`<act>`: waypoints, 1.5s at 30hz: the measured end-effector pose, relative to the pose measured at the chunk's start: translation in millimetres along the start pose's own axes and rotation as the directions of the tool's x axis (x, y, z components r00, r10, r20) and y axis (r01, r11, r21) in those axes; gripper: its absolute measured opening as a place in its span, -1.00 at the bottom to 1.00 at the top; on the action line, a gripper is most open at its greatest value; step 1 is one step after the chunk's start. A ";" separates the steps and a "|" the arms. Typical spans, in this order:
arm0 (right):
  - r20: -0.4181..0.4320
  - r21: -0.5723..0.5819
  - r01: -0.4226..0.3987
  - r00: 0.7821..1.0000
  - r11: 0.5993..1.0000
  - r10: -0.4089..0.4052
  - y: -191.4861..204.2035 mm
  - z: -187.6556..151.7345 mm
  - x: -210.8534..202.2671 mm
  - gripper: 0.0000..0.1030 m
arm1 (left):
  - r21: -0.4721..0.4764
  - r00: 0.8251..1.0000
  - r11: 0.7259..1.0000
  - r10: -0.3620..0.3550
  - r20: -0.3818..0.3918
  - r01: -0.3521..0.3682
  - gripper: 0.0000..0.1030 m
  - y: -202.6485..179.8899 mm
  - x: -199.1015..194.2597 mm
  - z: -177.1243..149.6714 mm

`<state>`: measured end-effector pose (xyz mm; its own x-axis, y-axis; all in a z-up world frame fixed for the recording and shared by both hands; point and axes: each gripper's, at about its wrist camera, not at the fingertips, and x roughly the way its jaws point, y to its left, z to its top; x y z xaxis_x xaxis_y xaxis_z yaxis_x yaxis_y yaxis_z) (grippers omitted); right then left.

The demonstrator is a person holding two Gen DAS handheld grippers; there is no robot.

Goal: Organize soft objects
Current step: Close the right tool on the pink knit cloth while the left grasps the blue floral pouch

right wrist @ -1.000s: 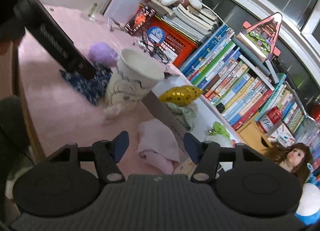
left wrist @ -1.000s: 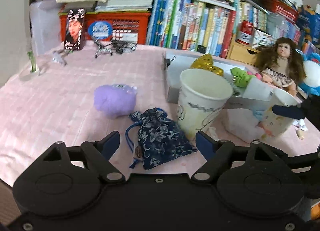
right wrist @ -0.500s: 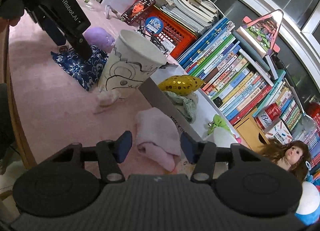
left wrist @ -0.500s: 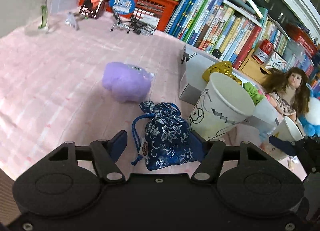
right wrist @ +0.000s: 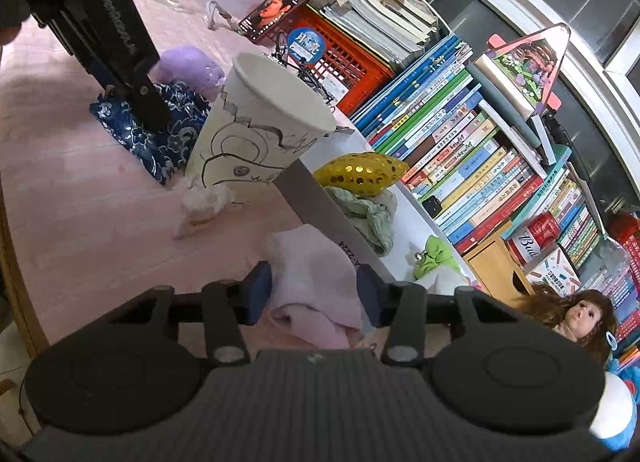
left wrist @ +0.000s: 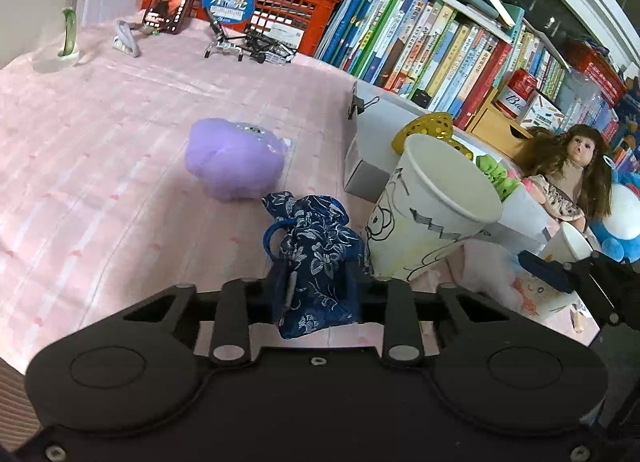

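Left tongs [left wrist: 318, 294]: just closed onto blue flowered pouch [left wrist: 316, 258], lower centre. Right tongs [right wrist: 314, 294]: just narrowed around pink cloth [right wrist: 312, 282], contact not discernible. Both pickups judged begun.

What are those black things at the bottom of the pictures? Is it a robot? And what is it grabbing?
It is not a robot by itself. A person holds two grabbing tools, one in each hand, and each tool has a camera looking out along its two fingers. So one picture comes from the left tool and one from the right.

The left gripper has just been closing and now squeezes a blue flowered pouch. The right gripper has been closing around a folded pink cloth; the cloth sits between the fingers and they look to be touching its sides.

All this lies on a pink tablecloth. Nearby are a purple plush toy, a big paper cup with a drawing on it, and a white box holding a gold sequin cushion. A doll sits at the side.
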<state>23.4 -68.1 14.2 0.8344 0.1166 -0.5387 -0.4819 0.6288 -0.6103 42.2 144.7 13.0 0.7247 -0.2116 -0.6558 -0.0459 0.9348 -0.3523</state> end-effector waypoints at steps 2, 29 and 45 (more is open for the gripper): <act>-0.003 0.010 0.002 1.000 1.000 -0.002 -2.0 2.3 0.9 -0.28 | 0.017 1.000 1.000 -0.002 0.002 0.002 -0.54 -2.5 -4.1 -0.3; 0.037 0.122 -0.156 0.988 0.980 0.153 -6.1 0.8 -27.4 0.32 | 0.076 0.999 0.997 0.027 0.025 -0.029 0.17 -4.4 -11.0 -22.7; 0.022 0.204 -0.247 0.969 0.947 0.247 -10.0 -4.5 -9.9 0.27 | 0.101 0.998 0.994 0.031 0.058 -0.036 -0.14 -9.5 -4.7 -26.0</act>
<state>18.8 -78.9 23.0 0.6949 0.2855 -0.6600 -0.6076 0.7241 -0.3264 21.3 129.4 2.1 0.7616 -0.1660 -0.6264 -0.0025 0.9659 -0.2591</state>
